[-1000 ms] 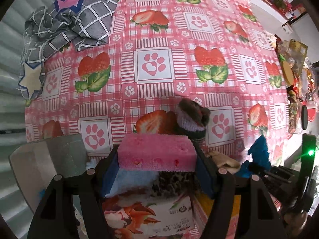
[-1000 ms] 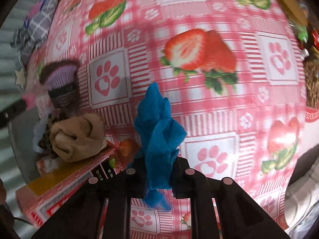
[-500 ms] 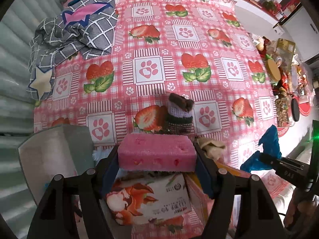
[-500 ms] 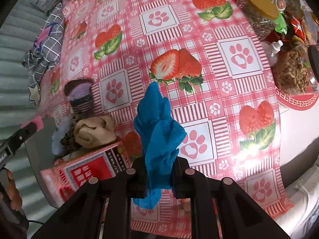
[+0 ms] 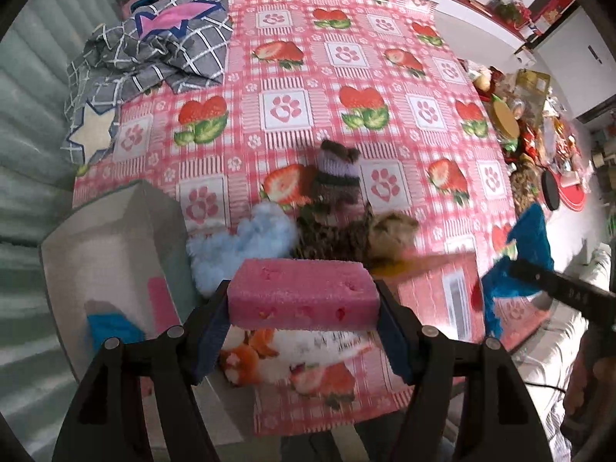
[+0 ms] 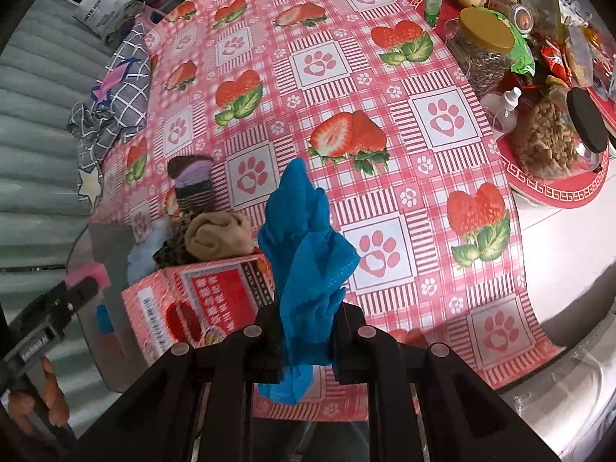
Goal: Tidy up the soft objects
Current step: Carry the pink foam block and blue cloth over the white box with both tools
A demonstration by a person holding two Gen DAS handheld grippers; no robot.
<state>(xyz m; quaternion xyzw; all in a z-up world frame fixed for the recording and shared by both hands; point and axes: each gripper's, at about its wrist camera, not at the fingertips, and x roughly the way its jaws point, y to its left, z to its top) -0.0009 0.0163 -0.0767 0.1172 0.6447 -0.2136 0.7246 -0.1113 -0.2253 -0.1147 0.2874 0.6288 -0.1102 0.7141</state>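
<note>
Step in hand: both picked items are held above the table, carry phase of the sort. The left gripper (image 5: pixel 304 300) has a pink sponge (image 5: pixel 302 292) clamped across its length, fingers (image 5: pixel 211 331) spread moderately wide and pressing on the two ends; it hangs above the red box (image 5: pixel 442 292) and beside the grey bin (image 5: pixel 111 254). The right gripper (image 6: pixel 306 340) has its fingers drawn almost together on a blue cloth (image 6: pixel 304 238), which stands up loose between them and trails a little below.

Grey bin already holds a pink strip and something blue (likely the home for these two, judging by the match). Red box (image 6: pixel 200 300) carries a tan sock (image 6: pixel 217 236), a leopard-print piece and a pale blue fluffy thing; a knitted purple-and-brown item (image 6: pixel 192 181) sits on the tablecloth (image 6: pixel 442 115) just behind.

Next move, as I judge it: bring the sponge over the bin's opening, then let the fingers part. The cloth follows; it is limp and may snag on a finger at release.
</note>
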